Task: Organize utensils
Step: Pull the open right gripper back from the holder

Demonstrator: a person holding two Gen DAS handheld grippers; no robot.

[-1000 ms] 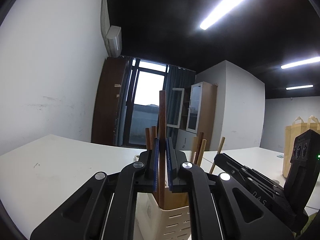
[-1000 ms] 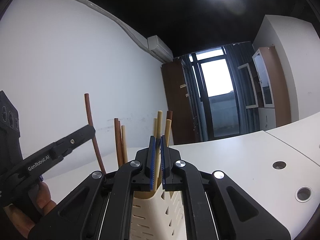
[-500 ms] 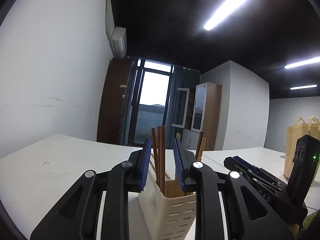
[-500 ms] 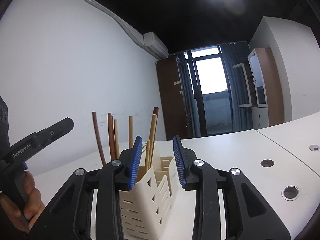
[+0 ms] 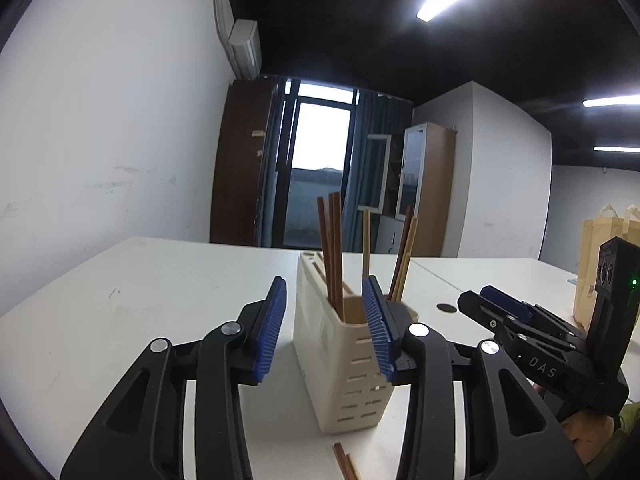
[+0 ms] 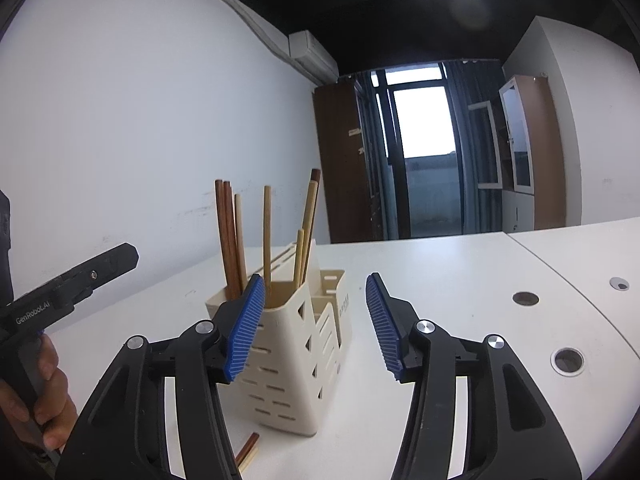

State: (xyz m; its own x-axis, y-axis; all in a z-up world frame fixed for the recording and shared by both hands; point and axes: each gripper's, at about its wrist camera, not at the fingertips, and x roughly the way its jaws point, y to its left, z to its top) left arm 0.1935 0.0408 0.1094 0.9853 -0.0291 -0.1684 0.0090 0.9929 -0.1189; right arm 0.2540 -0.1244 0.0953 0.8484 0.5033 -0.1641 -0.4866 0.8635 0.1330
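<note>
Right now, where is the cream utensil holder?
The cream utensil holder stands on the white table, ahead of both grippers: centre in the left wrist view, left of centre in the right, chopsticks upright inside.

white lettering "das" on the black body of the right gripper (image 5: 496, 312), seen from the left wrist; white lettering "genrobot.ai" on the black arm of the left gripper (image 6: 120, 258), seen from the right wrist. small dark print on the cream holder (image 6: 344, 306) is too small to read.
</note>
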